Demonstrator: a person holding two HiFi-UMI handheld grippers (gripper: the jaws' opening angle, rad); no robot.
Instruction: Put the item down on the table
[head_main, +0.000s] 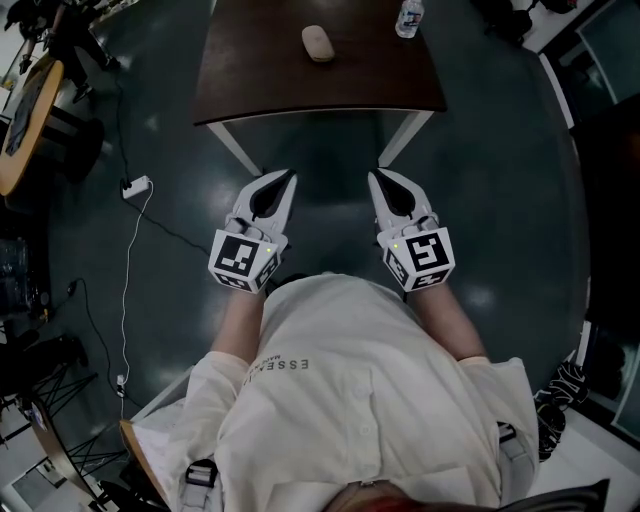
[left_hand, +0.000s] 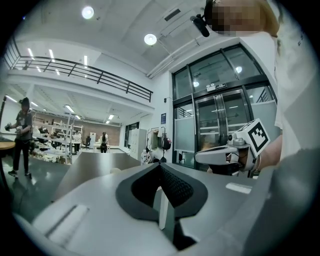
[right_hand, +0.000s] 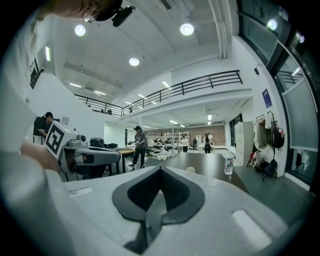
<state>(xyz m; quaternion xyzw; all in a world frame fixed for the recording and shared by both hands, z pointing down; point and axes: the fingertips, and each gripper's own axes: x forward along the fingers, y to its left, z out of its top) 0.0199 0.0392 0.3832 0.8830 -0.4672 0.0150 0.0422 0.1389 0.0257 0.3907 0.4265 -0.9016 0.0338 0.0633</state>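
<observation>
Two sets of tongs are up in front of the person's white shirt (head_main: 350, 400), side by side with a clear gap between them, both aimed at the far bench (head_main: 250, 80). Left tongs (head_main: 289, 177): jaws pressed together to a point with nothing between them, and the left gripper view shows it plainly. Right tongs (head_main: 373, 176): same story, jaws closed tight on nothing. Neither pair reaches the bench; both hang over the dark floor (head_main: 500, 200) just short of its near edge, close to the white legs (head_main: 237, 150). And the item (head_main: 318, 43), a pale oval lump, lies flat on the dark bench top, toward the far side and near the middle, well apart from both tongs. To its right, at the far edge, a clear bottle (head_main: 408, 18) stands upright. Off to the left on the floor sits a white power strip (head_main: 136, 186), its cable trailing toward the near side, and farther left is the rim of a round wooden top (head_main: 25, 110).
</observation>
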